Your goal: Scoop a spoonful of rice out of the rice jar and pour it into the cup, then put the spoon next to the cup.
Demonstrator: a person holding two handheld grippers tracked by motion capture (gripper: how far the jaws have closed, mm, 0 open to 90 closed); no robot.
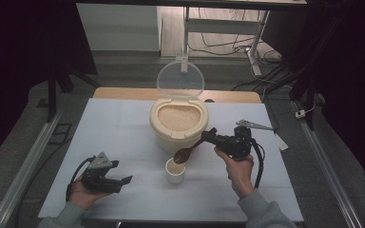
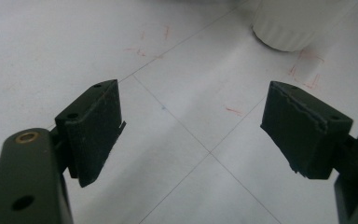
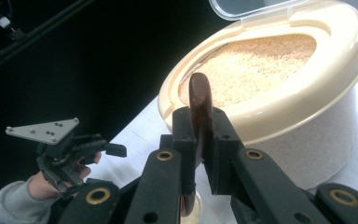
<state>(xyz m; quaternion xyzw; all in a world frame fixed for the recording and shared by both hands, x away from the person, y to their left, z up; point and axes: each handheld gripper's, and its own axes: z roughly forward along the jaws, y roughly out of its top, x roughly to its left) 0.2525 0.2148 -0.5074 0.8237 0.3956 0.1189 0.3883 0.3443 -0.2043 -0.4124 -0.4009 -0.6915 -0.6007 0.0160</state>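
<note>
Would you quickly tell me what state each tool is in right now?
Left tool: open, holding nothing, resting near the table.
Right tool: closed on the brown spoon, above the small cup.

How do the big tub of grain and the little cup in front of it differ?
The tub is far larger and beige, with a clear lid flipped up; the cup is small, white and lidless. The tub is filled almost to its rim with grain; how full the cup is can't be judged. Both stand upright on the white table.
</note>
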